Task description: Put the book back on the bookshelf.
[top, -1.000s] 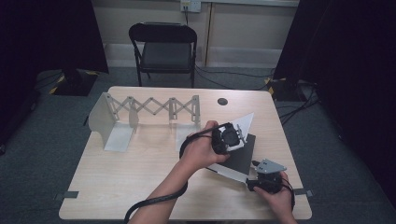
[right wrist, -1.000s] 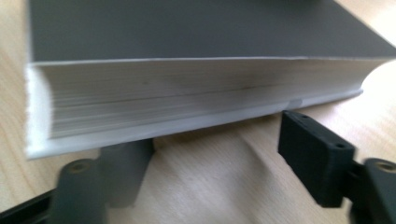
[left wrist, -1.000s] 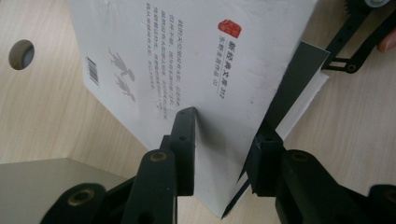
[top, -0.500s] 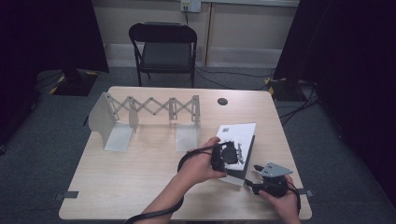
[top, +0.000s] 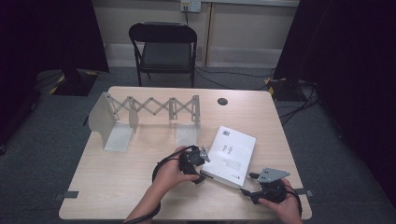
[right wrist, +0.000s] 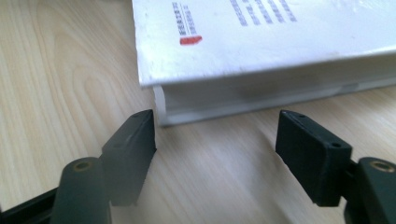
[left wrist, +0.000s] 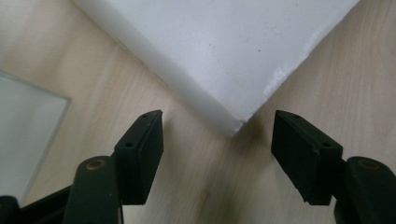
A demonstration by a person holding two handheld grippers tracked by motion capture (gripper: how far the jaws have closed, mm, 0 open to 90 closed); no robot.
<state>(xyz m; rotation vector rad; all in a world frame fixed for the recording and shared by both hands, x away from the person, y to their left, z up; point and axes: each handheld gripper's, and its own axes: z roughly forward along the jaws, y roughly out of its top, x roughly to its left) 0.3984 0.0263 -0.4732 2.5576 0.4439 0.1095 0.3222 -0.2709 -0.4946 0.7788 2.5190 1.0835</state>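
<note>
High view shows a white book [top: 232, 158] lying flat on the wooden table [top: 116, 186], on the person's right side. Its long side runs slantwise, from the near right toward the far left. Behind it stands a grey folding rack [top: 144, 109] with zigzag bars, well apart from the book.

The left gripper [top: 201, 164] is right at the book's left edge, near the closest corner on that side. Its jaws have just been opening, and nothing is between them. In the left gripper view a white corner of the book [left wrist: 233, 56] points straight down at the gap, and the two black jaws stand wide on either side of it, not touching it. A pale grey plate [left wrist: 23, 130] of the rack shows off to one side.

The right gripper [top: 246, 192] sits at the book's near end, low on the table. In the right gripper view its jaws are apart too. The book's thick edge [right wrist: 261, 95] lies just in front of them, with the stack of pages facing the jaws. A small red mark [right wrist: 190, 40] sits on the cover close to that corner. The jaws do not touch the book.

So the book lies flat and free, with one gripper at each of its two near corners. Both are very close. I think the left one is a bit nearer, since the corner is almost between its jaws. To pick the book up, each gripper would need to slide forward along the table so a corner goes in between the jaws.
</note>
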